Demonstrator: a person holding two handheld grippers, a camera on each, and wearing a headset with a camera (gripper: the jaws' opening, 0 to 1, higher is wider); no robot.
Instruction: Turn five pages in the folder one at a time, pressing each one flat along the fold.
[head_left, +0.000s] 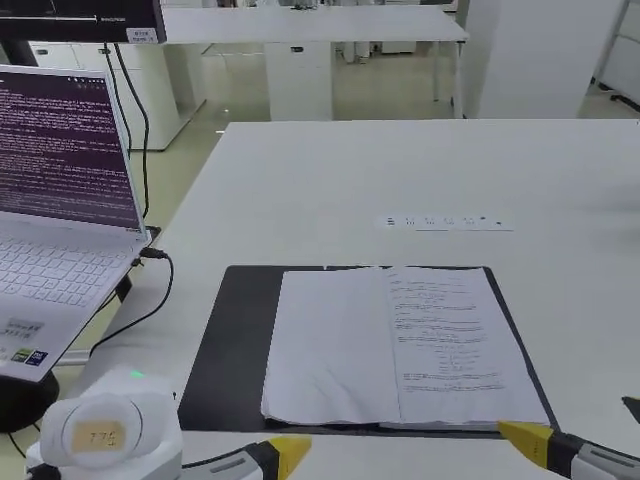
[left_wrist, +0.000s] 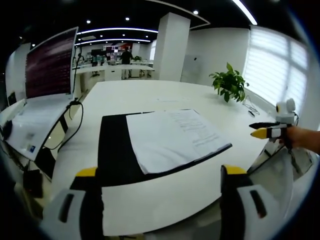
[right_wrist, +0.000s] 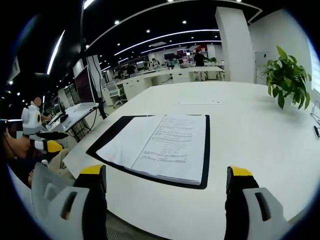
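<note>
Nearest, at the bench edge: left gripper (left_wrist: 160, 172) and right gripper (right_wrist: 166, 171), yellow-tipped jaws of both spread wide apart, holding nothing, short of the work. Just beyond: open black folder (head_left: 235, 340), flat on the white workbench (head_left: 400, 170), blank white left page (head_left: 330, 345) slightly rumpled, printed right page (head_left: 445, 340) on a thin stack. Apparently at the start of a turn, no sheet lifted. Best to take only 1 sheet at the outer near corner of the printed page with the right gripper, pinch lightly, carry it over in an arc, then sweep along the fold (head_left: 390, 340) from near end to far. Steady the black cover with the left to stop sliding. Further off: small printed paper strip (head_left: 445, 222); at far left, open white laptop (head_left: 60, 200).
</note>
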